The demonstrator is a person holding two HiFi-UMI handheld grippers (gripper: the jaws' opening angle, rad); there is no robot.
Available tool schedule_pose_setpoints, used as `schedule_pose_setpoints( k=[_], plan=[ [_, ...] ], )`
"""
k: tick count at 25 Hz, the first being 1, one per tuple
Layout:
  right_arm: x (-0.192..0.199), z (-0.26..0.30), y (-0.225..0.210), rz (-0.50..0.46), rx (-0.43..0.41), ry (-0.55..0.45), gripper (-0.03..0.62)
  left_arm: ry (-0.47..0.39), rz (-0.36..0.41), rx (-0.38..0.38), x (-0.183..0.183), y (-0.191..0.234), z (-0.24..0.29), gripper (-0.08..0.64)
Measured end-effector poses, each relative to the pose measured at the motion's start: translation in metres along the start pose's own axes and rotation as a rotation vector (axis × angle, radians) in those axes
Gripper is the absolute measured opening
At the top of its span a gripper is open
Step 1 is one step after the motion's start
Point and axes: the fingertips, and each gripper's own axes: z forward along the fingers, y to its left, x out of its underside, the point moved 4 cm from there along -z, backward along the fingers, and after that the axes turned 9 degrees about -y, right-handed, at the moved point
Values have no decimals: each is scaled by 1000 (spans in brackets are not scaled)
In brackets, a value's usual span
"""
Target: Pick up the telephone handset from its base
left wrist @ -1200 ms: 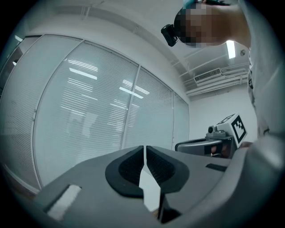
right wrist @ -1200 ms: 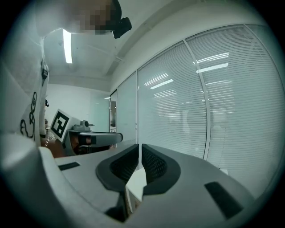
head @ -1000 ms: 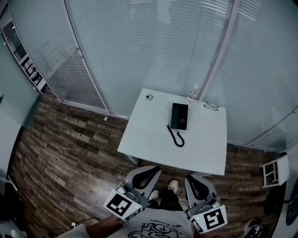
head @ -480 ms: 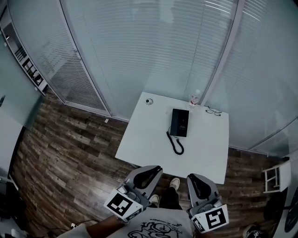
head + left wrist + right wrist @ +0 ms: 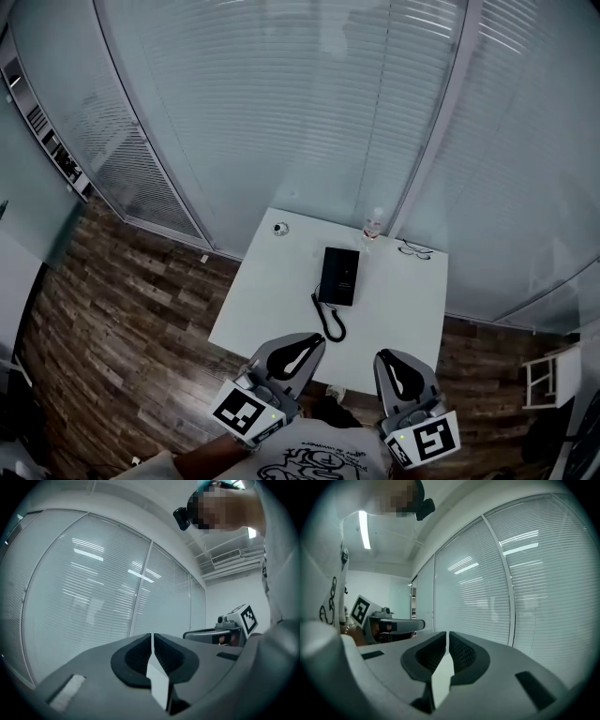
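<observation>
Head view: telephone [image 5: 339,276] on table [image 5: 267,300], ahead of left gripper [image 5: 309,339] and right gripper [image 5: 387,357].
Both jaw pairs closed, holding nothing; telephone well apart.

Black telephone [image 5: 338,276], white table [image 5: 272,305] (brown wood-grain floor [image 5: 122,314]).

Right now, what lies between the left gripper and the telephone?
Head view: only the coiled cord, lying on the white table, sits between the left gripper and the telephone.
</observation>
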Motion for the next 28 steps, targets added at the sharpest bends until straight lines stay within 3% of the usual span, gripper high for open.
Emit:
schedule_pose_setpoints(
  k=[11, 28],
  plan=[
    [-1, 2, -83, -3, -8, -14, 18, -10, 1, 3, 15, -15, 81, 17],
    [11, 50, -109, 0, -11, 1, 18, 6, -42, -1, 24, 28, 114, 17]
  ],
)
